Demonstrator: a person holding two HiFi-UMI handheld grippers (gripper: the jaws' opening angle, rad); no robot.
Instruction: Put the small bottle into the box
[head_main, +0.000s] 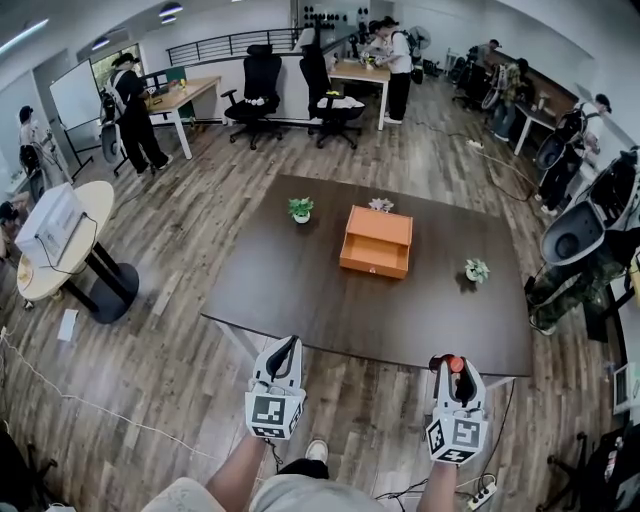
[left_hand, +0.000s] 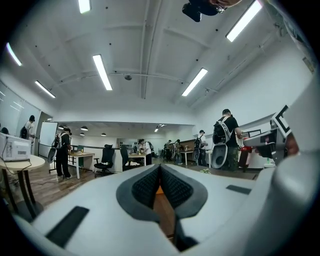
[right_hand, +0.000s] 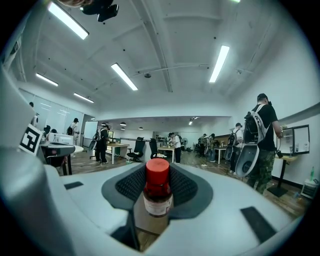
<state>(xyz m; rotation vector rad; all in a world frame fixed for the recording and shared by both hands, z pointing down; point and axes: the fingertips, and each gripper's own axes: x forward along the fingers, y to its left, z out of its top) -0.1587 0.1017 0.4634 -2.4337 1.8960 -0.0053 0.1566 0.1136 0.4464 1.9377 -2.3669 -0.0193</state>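
1. Nearest the camera in the head view, both grippers are held side by side over the wooden floor, just short of the near edge of the table (head_main: 300, 290).

2. The left gripper (head_main: 284, 350) is closed. The left gripper view shows its dark ribbed pads (left_hand: 145, 187) meeting at the tips, with nothing between them.

3. The right gripper (head_main: 456, 366) is clamped on the small bottle (right_hand: 157, 190). The right gripper view shows the bottle upright between the pads, a pad against each side, with the red cap rising above the jaw line and a pale label on the body. In the head view only the red cap shows at the jaw tips.

4. The table is dark brown and rectangular. The box (head_main: 376, 241) sits near its centre. It is orange, and a drawer front with a small handle faces the grippers. The box is well apart from both grippers and from the bottle.

5. Three small potted plants stand on the table:
   - a green plant (head_main: 301, 209) to the left of the box;
   - a pale plant (head_main: 380, 204) just behind the box;
   - a third plant (head_main: 477, 270) near the right edge.

6. Beyond the table are two black office chairs (head_main: 261, 85), desks, and several standing people.
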